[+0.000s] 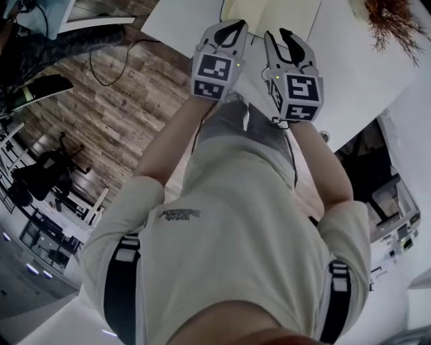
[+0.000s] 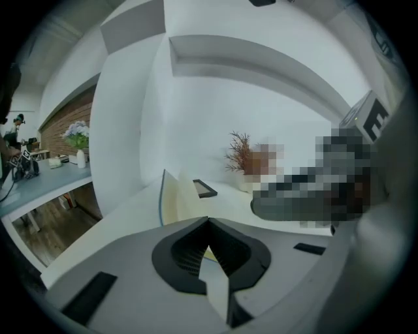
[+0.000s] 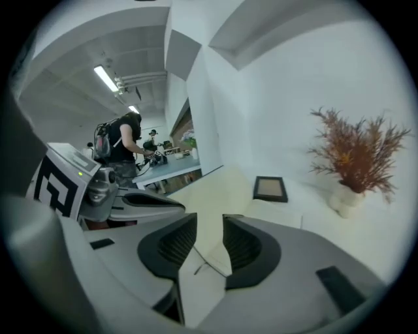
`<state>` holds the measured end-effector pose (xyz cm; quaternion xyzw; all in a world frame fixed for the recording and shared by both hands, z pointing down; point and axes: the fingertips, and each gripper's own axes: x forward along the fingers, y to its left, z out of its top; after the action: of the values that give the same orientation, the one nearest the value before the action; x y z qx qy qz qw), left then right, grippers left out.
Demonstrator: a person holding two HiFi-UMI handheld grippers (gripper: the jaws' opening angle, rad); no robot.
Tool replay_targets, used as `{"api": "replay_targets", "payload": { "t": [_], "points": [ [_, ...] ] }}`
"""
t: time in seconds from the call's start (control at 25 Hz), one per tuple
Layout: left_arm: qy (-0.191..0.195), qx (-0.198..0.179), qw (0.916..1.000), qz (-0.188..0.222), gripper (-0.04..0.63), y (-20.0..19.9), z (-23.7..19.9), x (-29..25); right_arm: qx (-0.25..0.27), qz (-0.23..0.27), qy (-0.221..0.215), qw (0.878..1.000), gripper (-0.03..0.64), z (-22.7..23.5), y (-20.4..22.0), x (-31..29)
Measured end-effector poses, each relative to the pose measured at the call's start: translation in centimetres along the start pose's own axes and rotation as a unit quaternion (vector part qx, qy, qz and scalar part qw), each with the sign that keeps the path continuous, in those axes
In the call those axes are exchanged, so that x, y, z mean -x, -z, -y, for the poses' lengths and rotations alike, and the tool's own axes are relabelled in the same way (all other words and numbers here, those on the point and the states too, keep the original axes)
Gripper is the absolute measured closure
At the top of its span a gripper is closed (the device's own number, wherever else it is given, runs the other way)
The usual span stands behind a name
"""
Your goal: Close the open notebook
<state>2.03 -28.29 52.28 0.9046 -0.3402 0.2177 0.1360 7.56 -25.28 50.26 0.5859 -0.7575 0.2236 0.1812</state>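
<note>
- Finds the open notebook (image 1: 269,17) on the white surface (image 1: 182,27), ahead of and below both grippers, cream pages facing up.
- Holds the left gripper (image 1: 230,30) and the right gripper (image 1: 275,32) side by side in the air over the near part of the surface, both aimed forward and down at the pages, touching nothing.
- Shows the left fingers (image 2: 186,251) shut tip to tip with nothing between them.
- Shows the right fingers (image 3: 176,241) parted by a narrow gap, empty, with only the page visible beyond.
- Reads the spine, as a judgement, as running away from the person, so closing likely means swinging one half sideways over the other.
- Catches a blue-edged leaf or cover tilted up on the notebook's left side in the left gripper view; cannot tell how steeply.
- Puts the left gripper nearer that raised edge and the right gripper squarely over the flat pages; seems to favour the left for the push.
- Offers bare surface left of the notebook.
- Meets a small dark picture frame (image 3: 270,188) and a potted plant (image 3: 356,163) at the far right by the wall, so calls for a short sweep on that side.
</note>
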Motion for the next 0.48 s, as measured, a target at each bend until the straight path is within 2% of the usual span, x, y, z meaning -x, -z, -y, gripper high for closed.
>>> {"api": "replay_targets", "payload": {
  "t": [0.16, 0.24, 0.48],
  "points": [
    [-0.034, 0.016, 0.9993, 0.001, 0.583, 0.5, -2.6, 2.2, 0.038, -0.021, -0.05, 0.998, 0.44, -4.0, 0.2, -2.5],
    [-0.05, 0.026, 0.9984, 0.001, 0.581, 1.3, -3.8, 3.1, 0.051, -0.031, -0.064, 0.996, 0.439, -5.7, 0.6, -3.8],
    [-0.082, 0.047, 0.9956, -0.002, 0.583, 2.9, -5.3, 4.6, 0.071, -0.048, -0.07, 0.994, 0.439, -7.4, 2.0, -5.9]
  ]
}}
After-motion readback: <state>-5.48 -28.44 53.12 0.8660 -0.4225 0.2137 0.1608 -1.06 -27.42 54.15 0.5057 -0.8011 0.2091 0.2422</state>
